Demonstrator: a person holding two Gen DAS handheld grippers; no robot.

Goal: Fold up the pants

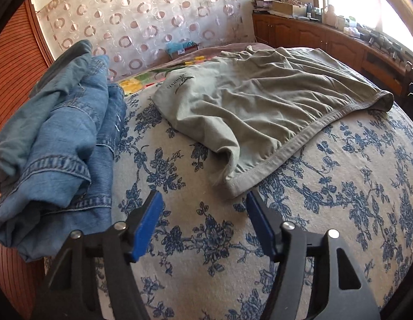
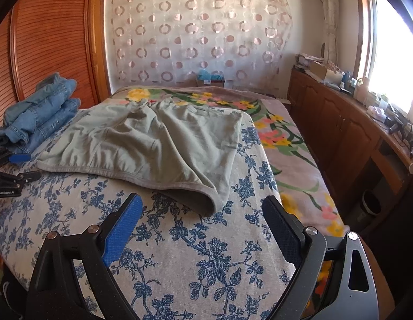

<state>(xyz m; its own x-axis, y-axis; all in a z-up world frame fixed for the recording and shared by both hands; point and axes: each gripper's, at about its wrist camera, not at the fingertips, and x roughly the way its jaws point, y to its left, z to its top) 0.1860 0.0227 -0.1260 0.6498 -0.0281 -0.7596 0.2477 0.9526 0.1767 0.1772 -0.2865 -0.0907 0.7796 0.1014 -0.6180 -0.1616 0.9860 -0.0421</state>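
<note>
Grey-green pants (image 1: 259, 106) lie spread and wrinkled on the blue-flowered bed cover (image 1: 206, 240), waistband toward me. They also show in the right wrist view (image 2: 158, 144). My left gripper (image 1: 203, 202) is open and empty, just short of the waistband's near left corner. My right gripper (image 2: 202, 210) is open and empty, just short of the waistband's right corner (image 2: 206, 202). The left gripper also shows at the left edge of the right wrist view (image 2: 17, 165).
A pile of folded blue jeans (image 1: 60, 146) sits on the bed's left side, also in the right wrist view (image 2: 38, 112). A floral blanket (image 2: 286, 144) covers the bed's far and right part. A wooden cabinet (image 2: 339, 122) with clutter runs along the right wall under the window.
</note>
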